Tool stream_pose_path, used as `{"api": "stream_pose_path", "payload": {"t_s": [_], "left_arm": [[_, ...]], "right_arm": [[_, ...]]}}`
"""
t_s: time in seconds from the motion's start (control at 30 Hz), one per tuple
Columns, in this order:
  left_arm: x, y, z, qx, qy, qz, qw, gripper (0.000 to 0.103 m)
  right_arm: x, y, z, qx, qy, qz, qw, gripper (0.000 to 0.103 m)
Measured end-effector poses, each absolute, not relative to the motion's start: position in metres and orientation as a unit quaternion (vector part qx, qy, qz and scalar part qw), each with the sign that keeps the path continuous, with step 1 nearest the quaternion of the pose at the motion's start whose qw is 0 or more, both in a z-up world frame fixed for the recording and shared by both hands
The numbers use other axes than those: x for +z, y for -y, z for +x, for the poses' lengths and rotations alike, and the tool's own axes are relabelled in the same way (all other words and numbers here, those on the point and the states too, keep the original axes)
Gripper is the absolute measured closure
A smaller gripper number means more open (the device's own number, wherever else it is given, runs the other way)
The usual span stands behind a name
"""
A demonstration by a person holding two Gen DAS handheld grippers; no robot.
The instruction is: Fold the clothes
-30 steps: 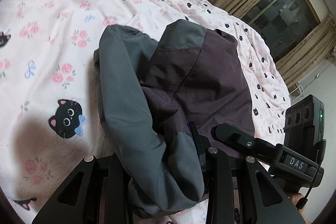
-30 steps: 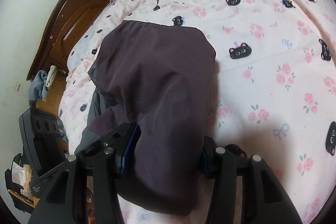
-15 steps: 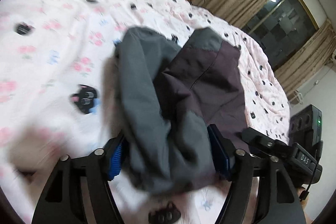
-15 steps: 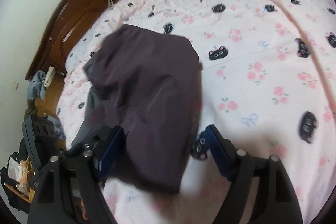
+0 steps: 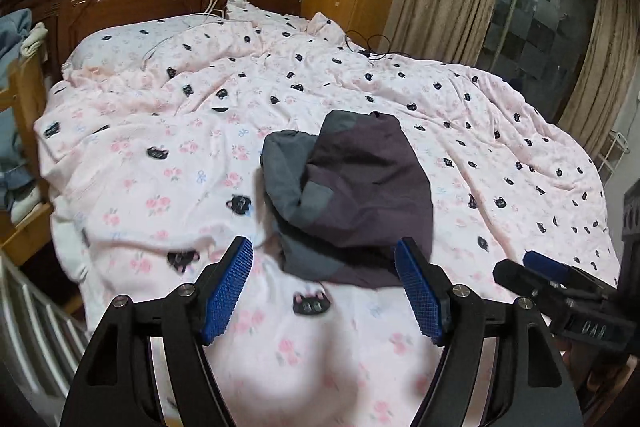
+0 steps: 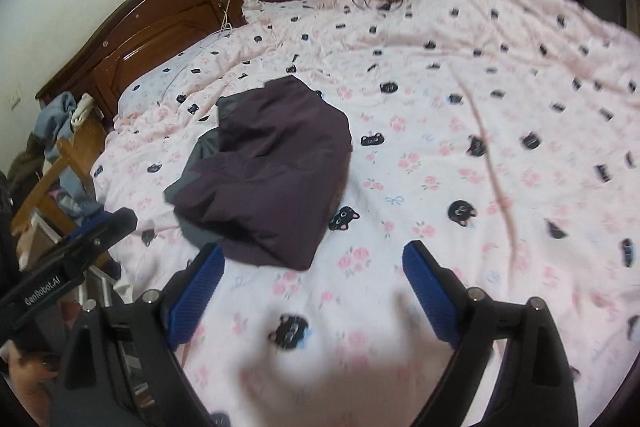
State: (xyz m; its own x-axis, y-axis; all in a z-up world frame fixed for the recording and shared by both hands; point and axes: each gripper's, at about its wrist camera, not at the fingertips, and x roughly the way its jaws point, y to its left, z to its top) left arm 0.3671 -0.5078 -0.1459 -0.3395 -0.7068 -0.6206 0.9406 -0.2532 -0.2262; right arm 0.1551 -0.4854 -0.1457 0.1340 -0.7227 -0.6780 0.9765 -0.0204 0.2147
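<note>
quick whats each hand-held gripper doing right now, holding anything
Left hand-held gripper: open, empty, clear of the folded garment on the bed.
Right hand-held gripper: jaws opening, nothing between them, garment released.

White "GenRobot.AI" on the black left gripper (image 6: 76,251) body, seen from the right wrist

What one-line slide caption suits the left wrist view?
Open left gripper hangs above a pink cat-print duvet, clear of the folded purple-and-grey garment.
</note>
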Motion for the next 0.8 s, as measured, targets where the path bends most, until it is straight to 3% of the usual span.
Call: {"api": "stream_pose_path", "payload": {"t_s": [0.8], "left_arm": [[-0.091,0.43,0.368,-0.765,-0.212,0.229,0.563,0.034]], "right_arm": [[-0.065,0.386,0.202,-0.65,-0.18,0.248,0.695,0.004]]}}
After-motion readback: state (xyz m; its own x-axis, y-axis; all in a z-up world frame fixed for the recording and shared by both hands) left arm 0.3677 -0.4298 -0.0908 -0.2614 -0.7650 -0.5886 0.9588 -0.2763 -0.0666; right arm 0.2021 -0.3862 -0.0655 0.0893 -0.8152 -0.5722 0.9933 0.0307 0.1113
